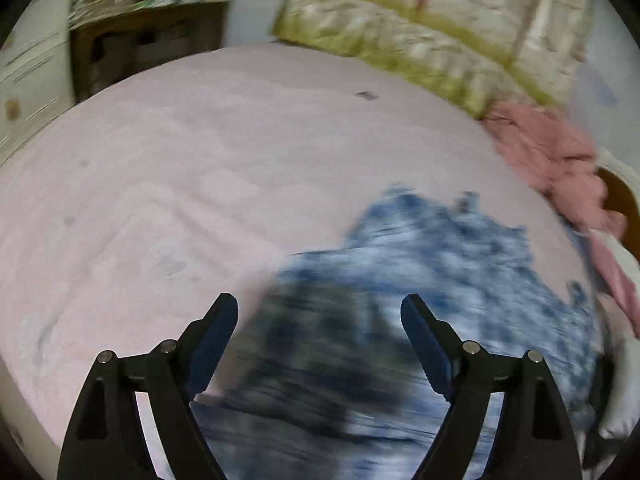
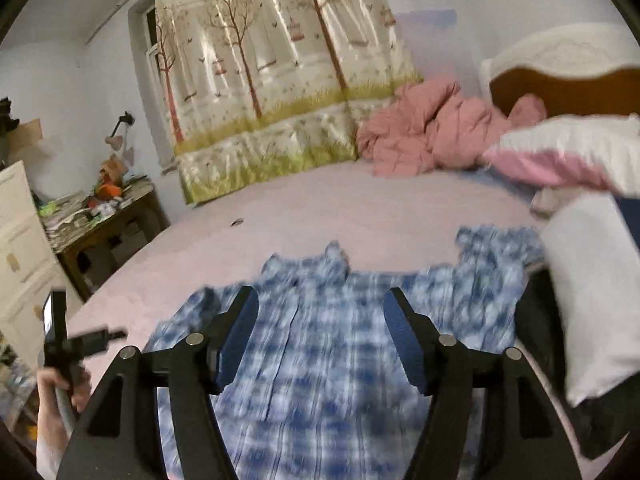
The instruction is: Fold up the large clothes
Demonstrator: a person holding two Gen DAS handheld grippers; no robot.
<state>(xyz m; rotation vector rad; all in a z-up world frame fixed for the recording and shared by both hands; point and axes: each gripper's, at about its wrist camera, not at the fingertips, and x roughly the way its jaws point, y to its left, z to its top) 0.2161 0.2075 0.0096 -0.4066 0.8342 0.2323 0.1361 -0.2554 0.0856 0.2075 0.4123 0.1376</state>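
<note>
A blue and white checked shirt (image 2: 320,344) lies spread on the pale pink bed sheet (image 2: 304,220), its collar pointing toward the far side. In the left wrist view the same shirt (image 1: 420,280) is blurred and fills the lower right. My left gripper (image 1: 319,308) is open above the shirt's left edge, with nothing between its fingers. My right gripper (image 2: 321,300) stands open over the middle of the shirt, pads apart and off the cloth. In the right wrist view the left gripper's handle (image 2: 60,344) shows at the far left, held by a hand (image 2: 60,392).
A crumpled pink quilt (image 2: 432,136) and pillows (image 2: 592,280) lie at the bed's head by the wooden headboard (image 2: 560,88). A tree-print curtain (image 2: 272,80) hangs along the far side. A cluttered wooden table (image 2: 100,220) and a white cabinet (image 2: 20,240) stand left of the bed.
</note>
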